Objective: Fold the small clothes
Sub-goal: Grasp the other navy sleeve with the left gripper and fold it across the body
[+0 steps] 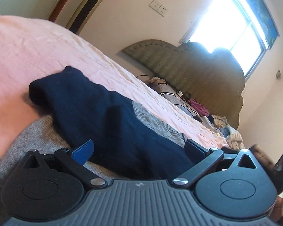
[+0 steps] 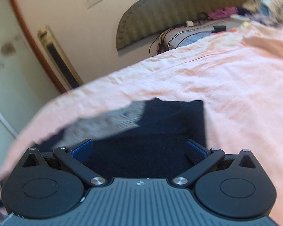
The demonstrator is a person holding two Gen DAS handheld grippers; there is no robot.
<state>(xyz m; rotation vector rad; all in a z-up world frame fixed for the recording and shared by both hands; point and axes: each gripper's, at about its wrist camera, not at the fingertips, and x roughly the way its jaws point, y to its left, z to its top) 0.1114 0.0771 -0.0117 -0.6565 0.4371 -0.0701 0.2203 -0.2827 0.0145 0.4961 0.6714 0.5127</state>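
A small navy and grey knit garment (image 1: 107, 113) lies on the pink bed sheet (image 1: 37, 52). Its navy sleeve end is folded over at the upper left. My left gripper (image 1: 139, 149) is open, its blue-padded fingers (image 1: 84, 151) wide apart just above the navy cloth, with grey knit under the left finger. In the right wrist view the same garment (image 2: 160, 131) lies flat with a grey ribbed part at its left. My right gripper (image 2: 139, 150) is open, its fingers (image 2: 195, 151) spread over the navy cloth, holding nothing.
A padded headboard (image 1: 198, 71) stands at the far end of the bed, with a pile of mixed clothes (image 1: 222, 124), a striped pillow (image 2: 194, 32) and cables beside it. A bright window (image 1: 232, 22) and wall sockets (image 1: 158, 7) are beyond. The sheet (image 2: 235, 86) stretches right of the garment.
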